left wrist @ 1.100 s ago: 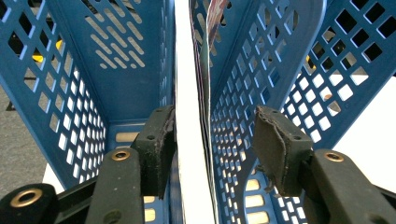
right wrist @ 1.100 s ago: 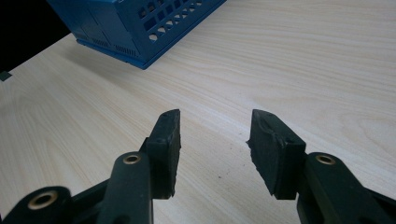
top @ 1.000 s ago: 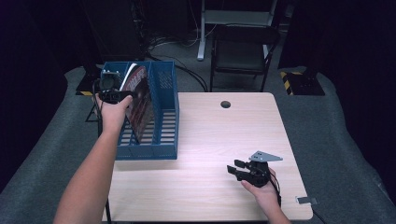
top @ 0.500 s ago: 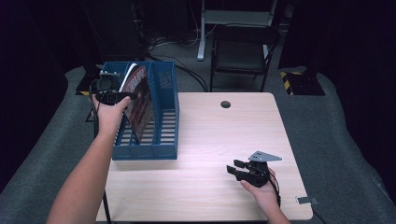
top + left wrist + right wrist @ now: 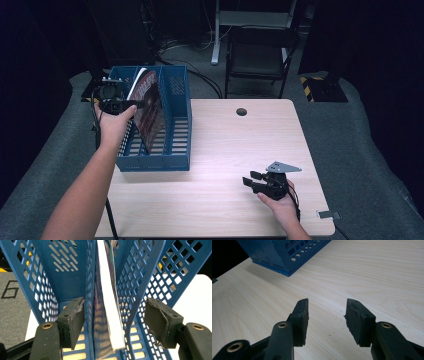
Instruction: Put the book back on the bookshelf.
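The table (image 5: 220, 150) is bare at three o'clock of the blue rack (image 5: 170, 155). The left gripper (image 5: 112, 322) has just been opening, pads off the magazine (image 5: 107, 315) between them. The right gripper (image 5: 255, 181) rests with its jaws apart, holding nothing.

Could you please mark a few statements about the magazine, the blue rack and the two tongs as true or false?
1. The magazine stands inside the blue rack. True.
2. The left tongs clamp the magazine. False: the jaws have just been opening, and the pads stand clear on both sides of it.
3. The right tongs hold a pen. False: they are open with nothing between them, above the table.
4. The rack sits on the table's left part in the high view. True.
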The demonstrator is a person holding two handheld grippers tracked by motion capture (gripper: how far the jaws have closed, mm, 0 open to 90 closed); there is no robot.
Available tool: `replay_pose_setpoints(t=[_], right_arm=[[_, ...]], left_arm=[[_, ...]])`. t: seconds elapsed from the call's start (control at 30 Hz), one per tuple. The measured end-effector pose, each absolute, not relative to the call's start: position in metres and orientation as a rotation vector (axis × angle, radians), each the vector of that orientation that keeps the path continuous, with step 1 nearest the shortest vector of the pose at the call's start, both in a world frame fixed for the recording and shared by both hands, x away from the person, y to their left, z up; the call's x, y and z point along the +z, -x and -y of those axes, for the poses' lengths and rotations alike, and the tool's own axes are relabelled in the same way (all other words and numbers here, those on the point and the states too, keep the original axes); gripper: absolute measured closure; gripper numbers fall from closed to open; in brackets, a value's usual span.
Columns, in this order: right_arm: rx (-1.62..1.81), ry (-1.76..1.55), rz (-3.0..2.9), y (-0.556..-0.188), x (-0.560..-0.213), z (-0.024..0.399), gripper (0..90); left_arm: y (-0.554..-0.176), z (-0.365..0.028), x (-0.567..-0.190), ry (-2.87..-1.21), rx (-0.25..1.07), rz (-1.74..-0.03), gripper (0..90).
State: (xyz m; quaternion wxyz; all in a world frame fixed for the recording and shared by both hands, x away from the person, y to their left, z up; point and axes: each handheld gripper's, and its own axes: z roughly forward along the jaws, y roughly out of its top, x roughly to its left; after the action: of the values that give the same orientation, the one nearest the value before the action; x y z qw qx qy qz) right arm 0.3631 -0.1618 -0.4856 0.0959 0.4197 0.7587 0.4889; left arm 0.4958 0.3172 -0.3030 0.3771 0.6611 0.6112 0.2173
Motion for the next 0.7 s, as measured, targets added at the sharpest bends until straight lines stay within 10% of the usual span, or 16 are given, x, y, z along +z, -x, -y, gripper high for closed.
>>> replay_pose_setpoints(t=[0.7], right_arm=[[1.453, -1.246, -2.252, -0.366, -0.487, 0.161, 53.0]], left_arm=[[-0.474, -0.33, -0.292, -1.712, 0.565, -1.521, 32.9]])
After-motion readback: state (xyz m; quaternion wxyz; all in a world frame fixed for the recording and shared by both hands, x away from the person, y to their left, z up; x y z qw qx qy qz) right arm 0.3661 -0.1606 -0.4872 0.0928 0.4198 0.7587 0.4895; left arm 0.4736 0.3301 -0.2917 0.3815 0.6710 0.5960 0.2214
